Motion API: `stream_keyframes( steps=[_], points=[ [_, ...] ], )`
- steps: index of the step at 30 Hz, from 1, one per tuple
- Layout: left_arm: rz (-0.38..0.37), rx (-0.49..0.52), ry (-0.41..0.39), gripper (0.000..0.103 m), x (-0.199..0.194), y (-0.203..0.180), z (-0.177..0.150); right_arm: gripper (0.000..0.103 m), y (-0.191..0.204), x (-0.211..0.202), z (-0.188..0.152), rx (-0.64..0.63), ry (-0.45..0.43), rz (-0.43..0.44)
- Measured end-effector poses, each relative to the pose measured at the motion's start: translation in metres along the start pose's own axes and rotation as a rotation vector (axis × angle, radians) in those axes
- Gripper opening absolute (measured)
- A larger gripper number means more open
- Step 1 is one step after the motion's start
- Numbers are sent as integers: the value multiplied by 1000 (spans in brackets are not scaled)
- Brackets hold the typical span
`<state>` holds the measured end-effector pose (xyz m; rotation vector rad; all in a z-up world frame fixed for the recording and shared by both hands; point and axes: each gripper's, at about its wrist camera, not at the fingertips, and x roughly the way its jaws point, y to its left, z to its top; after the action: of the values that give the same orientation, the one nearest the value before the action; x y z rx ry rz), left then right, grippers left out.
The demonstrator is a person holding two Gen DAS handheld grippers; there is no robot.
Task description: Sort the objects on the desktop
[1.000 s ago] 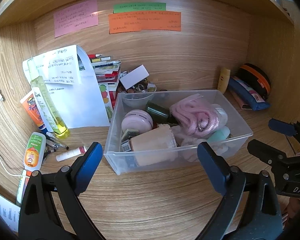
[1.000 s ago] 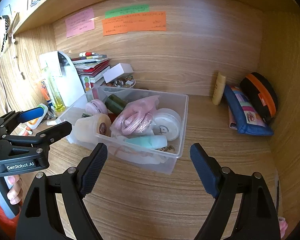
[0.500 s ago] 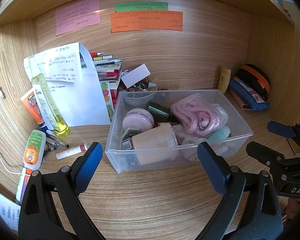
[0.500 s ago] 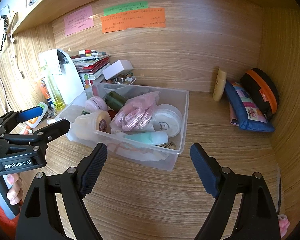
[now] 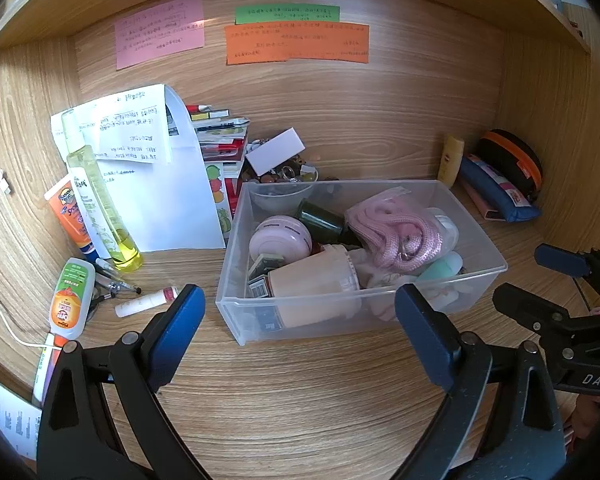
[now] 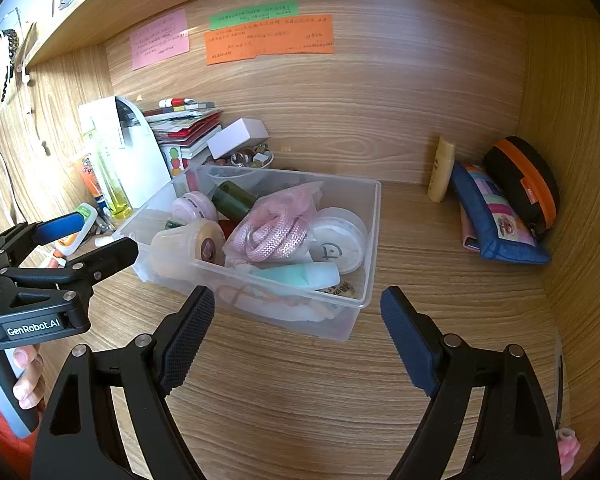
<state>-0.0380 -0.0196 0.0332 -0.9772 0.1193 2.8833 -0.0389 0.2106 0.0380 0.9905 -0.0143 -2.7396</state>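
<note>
A clear plastic bin (image 5: 496,269) stands mid-desk. It holds a pink cord in a bag (image 5: 396,232), a pink round case (image 5: 279,236), a dark green bottle (image 5: 320,218), a peach jar (image 5: 312,280) and a mint tube (image 6: 304,274). My left gripper (image 5: 298,312) is open just in front of the bin's near wall, nothing between its fingers. My right gripper (image 6: 298,308) is open too, before the bin's (image 6: 376,216) near right corner, and holds nothing. Each gripper shows in the other's view: the left gripper (image 6: 84,236), the right gripper (image 5: 528,276).
Left of the bin lie a lip balm (image 5: 146,302), pens (image 5: 116,280), a white-green bottle (image 5: 70,300), a yellow bottle (image 5: 100,204), an orange tube (image 5: 70,216) and a paper holder (image 5: 156,184). A yellow tube (image 6: 440,170), blue pouch (image 6: 496,220) and black-orange case (image 6: 528,180) sit at the right wall.
</note>
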Motion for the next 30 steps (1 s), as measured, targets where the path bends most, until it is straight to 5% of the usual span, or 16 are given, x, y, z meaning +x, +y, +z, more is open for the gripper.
stream_keyframes(
  steps=[30],
  points=[
    [-51, -16, -19, 97, -6, -2, 0, 83, 4, -5, 1, -16, -8, -2]
  ],
)
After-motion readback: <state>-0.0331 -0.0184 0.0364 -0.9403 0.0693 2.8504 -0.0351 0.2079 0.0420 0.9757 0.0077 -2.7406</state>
